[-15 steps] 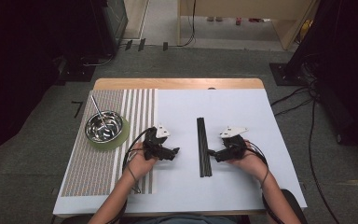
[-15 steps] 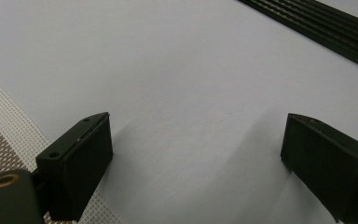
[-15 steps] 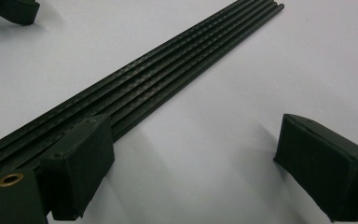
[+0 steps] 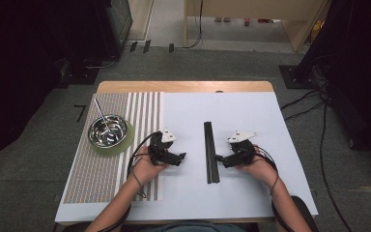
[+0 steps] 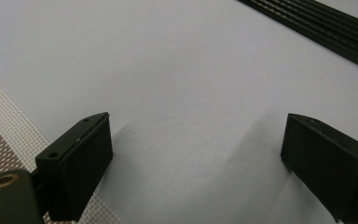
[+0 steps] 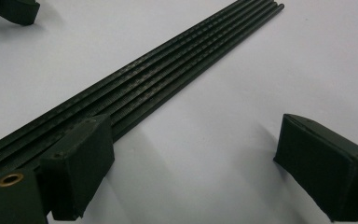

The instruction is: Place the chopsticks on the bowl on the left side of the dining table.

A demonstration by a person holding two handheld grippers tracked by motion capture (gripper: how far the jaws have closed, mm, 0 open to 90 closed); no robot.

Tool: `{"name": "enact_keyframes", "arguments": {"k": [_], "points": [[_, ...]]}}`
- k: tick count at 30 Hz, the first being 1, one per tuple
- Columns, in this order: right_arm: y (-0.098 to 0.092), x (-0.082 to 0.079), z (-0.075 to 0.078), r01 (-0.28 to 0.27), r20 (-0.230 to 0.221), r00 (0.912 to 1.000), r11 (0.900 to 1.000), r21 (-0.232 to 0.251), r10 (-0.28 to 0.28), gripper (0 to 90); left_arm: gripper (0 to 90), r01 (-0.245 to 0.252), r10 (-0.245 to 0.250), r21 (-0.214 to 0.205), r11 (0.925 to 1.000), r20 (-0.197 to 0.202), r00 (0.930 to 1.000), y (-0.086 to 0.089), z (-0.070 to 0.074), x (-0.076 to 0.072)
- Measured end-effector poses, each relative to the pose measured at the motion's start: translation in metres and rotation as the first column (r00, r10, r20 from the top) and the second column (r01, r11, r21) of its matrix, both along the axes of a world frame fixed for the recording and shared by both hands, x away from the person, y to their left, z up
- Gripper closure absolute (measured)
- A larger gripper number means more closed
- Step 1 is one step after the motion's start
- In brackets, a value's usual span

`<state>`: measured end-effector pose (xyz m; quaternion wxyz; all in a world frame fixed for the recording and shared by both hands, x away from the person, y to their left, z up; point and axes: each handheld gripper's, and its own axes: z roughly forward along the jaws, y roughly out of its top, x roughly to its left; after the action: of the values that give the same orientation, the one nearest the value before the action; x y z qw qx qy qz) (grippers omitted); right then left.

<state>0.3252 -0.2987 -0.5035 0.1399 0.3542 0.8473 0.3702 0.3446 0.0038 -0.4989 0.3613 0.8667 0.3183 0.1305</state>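
Note:
Several thin black rods [image 4: 210, 151] lie side by side in a row on the white sheet [image 4: 232, 116], running away from the person. My left gripper [image 4: 179, 156] rests on the sheet to the left of them, jaws open and empty over bare white [image 5: 196, 154]. The rods [image 5: 326, 28] cross the top right corner of the left gripper view. My right gripper [image 4: 218, 158] sits just right of the rods, its tips close to them, open with nothing between its jaws [image 6: 193, 161]. In the right gripper view the rods [image 6: 168, 79] run diagonally past the left jaw.
A steel bowl [image 4: 107, 131] with a metal stick in it stands on a green coaster on the striped woven mat [image 4: 101, 179] at the table's left. The table's wooden far edge [image 4: 183, 86] borders the carpet, and cables trail on the floor at right.

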Motion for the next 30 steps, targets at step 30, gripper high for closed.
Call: {"name": "enact_keyframes", "arguments": {"k": [30], "points": [[0.0, 0.0, 0.0, 0.0, 0.0, 1.0, 1.0, 0.0, 0.0, 10.9, 9.6, -0.045, 0.044, -0.035, 0.9984, -0.03, 0.9986, 0.0011, 0.0064, 0.0039]]}}
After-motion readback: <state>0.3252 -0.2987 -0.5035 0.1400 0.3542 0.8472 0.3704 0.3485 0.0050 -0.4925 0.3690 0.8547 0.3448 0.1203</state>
